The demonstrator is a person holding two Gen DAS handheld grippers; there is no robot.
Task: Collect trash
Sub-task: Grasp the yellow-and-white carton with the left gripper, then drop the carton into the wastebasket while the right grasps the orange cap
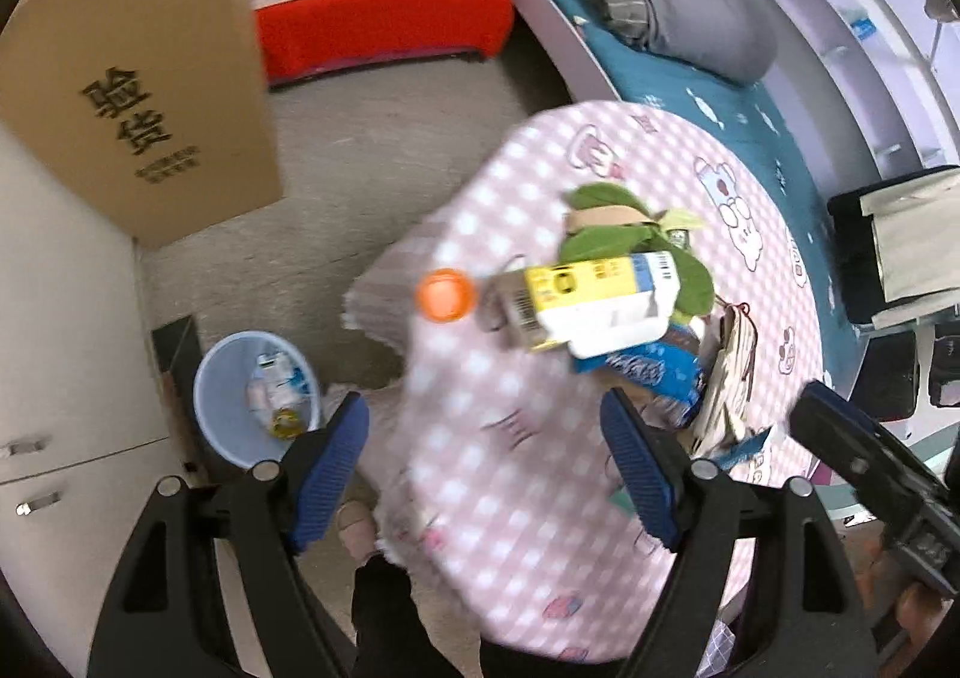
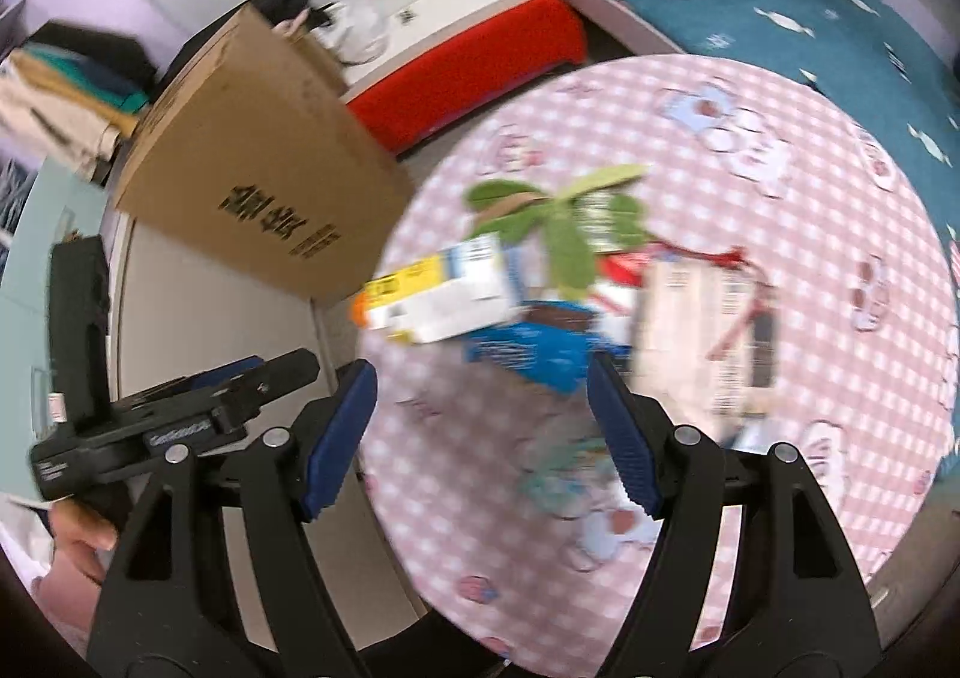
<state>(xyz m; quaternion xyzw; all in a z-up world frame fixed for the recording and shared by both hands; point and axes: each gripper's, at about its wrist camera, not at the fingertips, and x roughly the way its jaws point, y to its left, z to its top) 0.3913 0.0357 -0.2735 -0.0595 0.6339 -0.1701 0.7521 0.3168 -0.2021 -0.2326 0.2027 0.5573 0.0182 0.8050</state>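
A pile of trash lies on a round table with a pink checked cloth [image 1: 516,426] [image 2: 780,498]: a yellow and white carton [image 1: 600,300] [image 2: 438,294], an orange bottle cap [image 1: 445,295], green leaves [image 1: 606,216] [image 2: 564,234], a blue wrapper [image 1: 654,372] [image 2: 540,354] and a paper bag [image 2: 702,330]. My left gripper [image 1: 486,450] is open and empty above the table's near edge, short of the pile. My right gripper [image 2: 483,426] is open and empty, just before the blue wrapper. The left gripper's body shows in the right wrist view [image 2: 180,414].
A light blue waste bin [image 1: 255,396] holding some trash stands on the floor left of the table. A big cardboard box [image 1: 138,72] [image 2: 258,162] sits on white cabinets. A red bench [image 1: 384,24] and a bed [image 1: 690,60] lie behind.
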